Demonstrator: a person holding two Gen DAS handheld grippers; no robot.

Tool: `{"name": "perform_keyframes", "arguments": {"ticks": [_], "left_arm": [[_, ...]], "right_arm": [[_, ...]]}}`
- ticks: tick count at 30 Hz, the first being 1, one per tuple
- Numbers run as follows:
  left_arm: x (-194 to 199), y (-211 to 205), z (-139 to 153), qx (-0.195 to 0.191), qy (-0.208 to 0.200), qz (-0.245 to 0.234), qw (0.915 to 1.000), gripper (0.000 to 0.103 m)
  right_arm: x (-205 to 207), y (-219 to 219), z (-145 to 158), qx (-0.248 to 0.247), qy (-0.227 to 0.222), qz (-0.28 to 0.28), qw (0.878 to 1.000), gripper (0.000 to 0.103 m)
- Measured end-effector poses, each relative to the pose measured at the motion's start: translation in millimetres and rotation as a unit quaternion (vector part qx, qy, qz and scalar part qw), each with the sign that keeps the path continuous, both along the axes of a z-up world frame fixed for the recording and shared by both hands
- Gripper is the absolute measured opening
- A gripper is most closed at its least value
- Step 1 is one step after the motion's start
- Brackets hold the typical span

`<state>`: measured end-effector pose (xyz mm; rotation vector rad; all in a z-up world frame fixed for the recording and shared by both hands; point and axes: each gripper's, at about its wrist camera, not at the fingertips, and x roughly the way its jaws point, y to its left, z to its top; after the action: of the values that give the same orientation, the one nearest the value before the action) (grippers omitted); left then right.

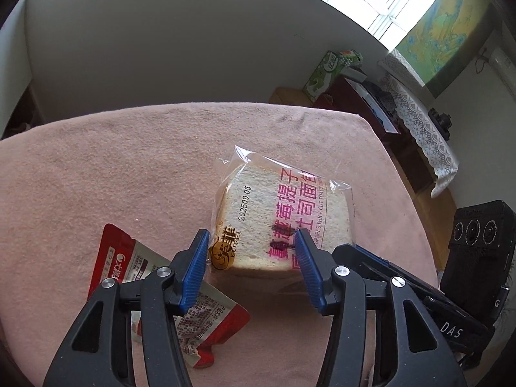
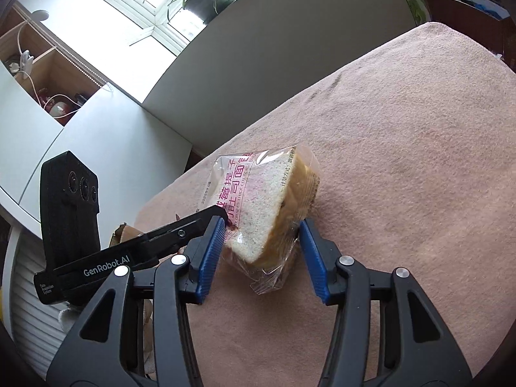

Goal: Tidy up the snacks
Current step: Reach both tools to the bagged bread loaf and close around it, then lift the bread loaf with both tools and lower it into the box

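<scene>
pink cloth [image 1: 129,167], grey wall [image 1: 161,48], window [image 2: 129,3]

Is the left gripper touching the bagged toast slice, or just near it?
Cannot tell. In the left wrist view the left gripper has open jaws straddling the bagged toast, overlapping its near edge, but neither view plainly shows contact or gap.

A pale, speckled bread slice [image 1: 280,222] is showing through clear wrap printed with magenta lettering and a gold logo. A red and silver packet [image 1: 167,293] is lying near left. Pink cloth [image 1: 113,167] is covering the table. Blue ribbed pads [image 1: 196,267] are lining black grippers.
</scene>
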<state>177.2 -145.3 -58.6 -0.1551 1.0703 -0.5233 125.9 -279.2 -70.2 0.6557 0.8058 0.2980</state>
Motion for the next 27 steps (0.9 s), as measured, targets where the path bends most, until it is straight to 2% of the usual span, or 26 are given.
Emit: {"name": "perform_keyframes", "arguments": {"ticks": [9,14,18,27], "left_arm": [[-17.9,7.4,11.5,-0.012,-0.007,0.005,0.9999,0.052],[-35.8,22.0,25.8,-0.004,-0.028,0.012,0.9995,0.052],[-48.1,37.2,31.6,-0.007,-0.028,0.020,0.9994,0.052],[-75.2,66.0,46.4,-0.016,-0.040,0.047,0.9979,0.052]], "right_arm": [[-16.0,2.3,12.3,0.002,-0.019,0.015,1.000,0.052],[-23.5,24.8,26.1,-0.004,-0.035,0.033,0.999,0.052],[-31.4,38.3,30.3,0.002,-0.039,0.048,0.998,0.052],[-49.1,75.4,54.8,-0.018,-0.072,0.076,0.994,0.052]]}}
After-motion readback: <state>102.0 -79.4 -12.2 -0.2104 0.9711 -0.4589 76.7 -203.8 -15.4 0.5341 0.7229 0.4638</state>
